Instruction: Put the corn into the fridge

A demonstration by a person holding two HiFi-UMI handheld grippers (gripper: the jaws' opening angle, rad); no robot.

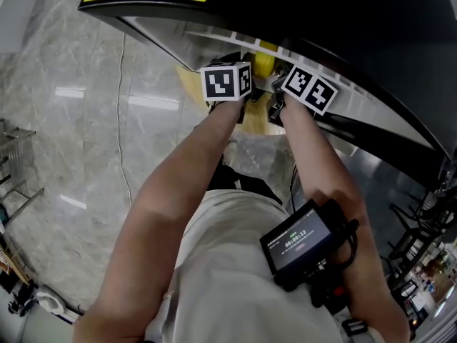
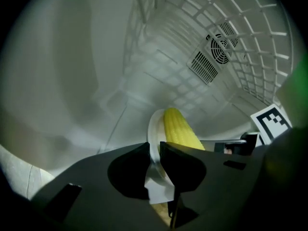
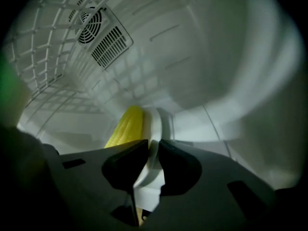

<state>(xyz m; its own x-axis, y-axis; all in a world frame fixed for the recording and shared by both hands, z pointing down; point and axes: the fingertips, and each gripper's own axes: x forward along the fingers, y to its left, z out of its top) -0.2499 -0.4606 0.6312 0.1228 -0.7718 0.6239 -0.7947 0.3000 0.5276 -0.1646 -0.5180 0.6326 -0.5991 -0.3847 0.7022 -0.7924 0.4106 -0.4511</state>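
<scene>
1. Yellow corn (image 2: 179,129) lies lengthwise on a white plate (image 2: 153,124). Both are already inside the fridge, with the far wall's fan vent (image 2: 211,57) beyond them and a wire shelf (image 2: 250,42) overhead.
2. Left claw (image 2: 154,148): the jaws stand a narrow gap apart and clamp the plate's left rim. The corn sits just right of this claw.
3. Right claw (image 3: 153,146): the jaws are likewise nearly closed and clamp the opposite rim. The corn sits just left of it.
4. Step in hand, as judged: the insertion stage, with the plate carried between the two claws into the compartment. No view shows whether the plate rests on a surface.
5. Next move, as judged:
   - Keep the plate level so the corn does not roll.
   - Lower it onto the compartment floor.
   - Release both rims together and draw the claws back toward the near side.
</scene>
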